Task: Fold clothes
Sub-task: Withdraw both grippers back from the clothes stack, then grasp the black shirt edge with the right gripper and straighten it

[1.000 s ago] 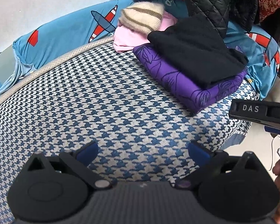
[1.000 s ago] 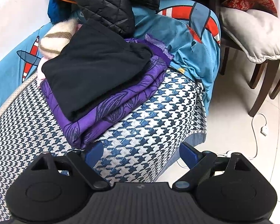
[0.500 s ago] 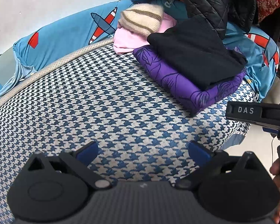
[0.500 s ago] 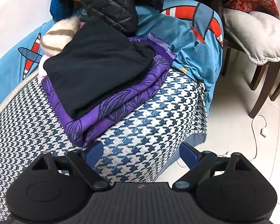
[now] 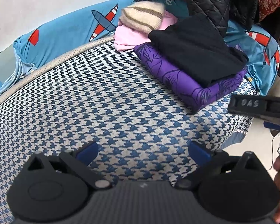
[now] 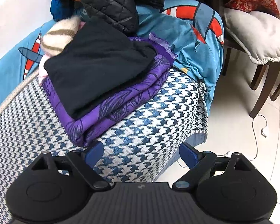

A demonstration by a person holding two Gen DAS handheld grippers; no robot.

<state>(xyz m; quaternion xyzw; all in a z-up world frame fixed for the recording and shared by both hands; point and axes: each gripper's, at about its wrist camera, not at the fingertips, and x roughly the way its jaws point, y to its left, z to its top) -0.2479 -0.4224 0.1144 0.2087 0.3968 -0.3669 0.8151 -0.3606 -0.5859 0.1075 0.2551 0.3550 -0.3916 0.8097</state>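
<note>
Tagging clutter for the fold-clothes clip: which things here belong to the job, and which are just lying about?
Job:
- black garment, folded, on top
- purple garment, folded, under it
- pink garment
- striped knit on the pink one
- left tongs and right tongs, both open, empty

Lying about:
- quilted jacket
- cushion on chair
- cable on floor

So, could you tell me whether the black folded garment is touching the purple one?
Touching: in the right wrist view the black garment lies stacked directly on the purple garment.
</note>
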